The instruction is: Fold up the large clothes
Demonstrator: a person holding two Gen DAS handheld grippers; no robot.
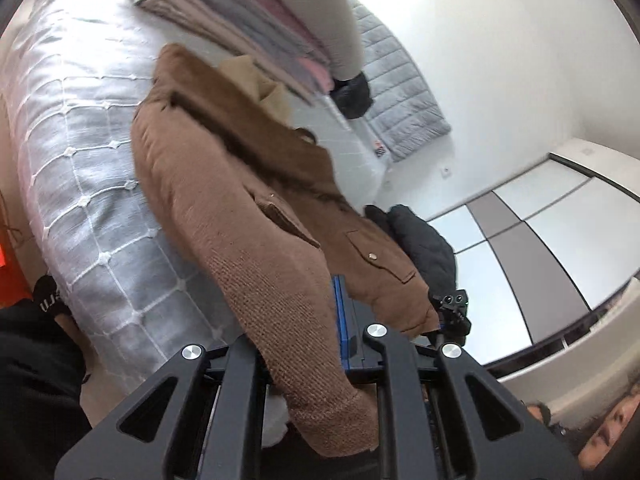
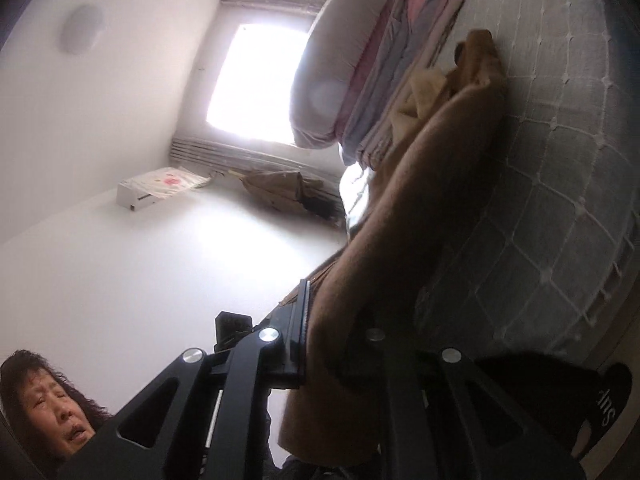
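A large brown jacket [image 1: 248,184] with knit sleeves and flap pockets hangs in the air above a bed. My left gripper [image 1: 308,344] is shut on the cuff end of one knit sleeve [image 1: 288,320], which runs between its fingers. In the right wrist view my right gripper [image 2: 336,344] is shut on another brown sleeve [image 2: 400,232] of the same jacket [image 2: 476,76]. The jacket body stretches away from both grippers toward the far end of the bed.
The bed has a grey quilted cover [image 1: 80,152] [image 2: 568,168]. A stack of folded clothes [image 1: 256,20] [image 2: 400,80] lies at its far end. A grey padded coat [image 1: 400,100] and a black garment [image 1: 424,248] lie beyond. A wardrobe [image 1: 540,240] stands at right.
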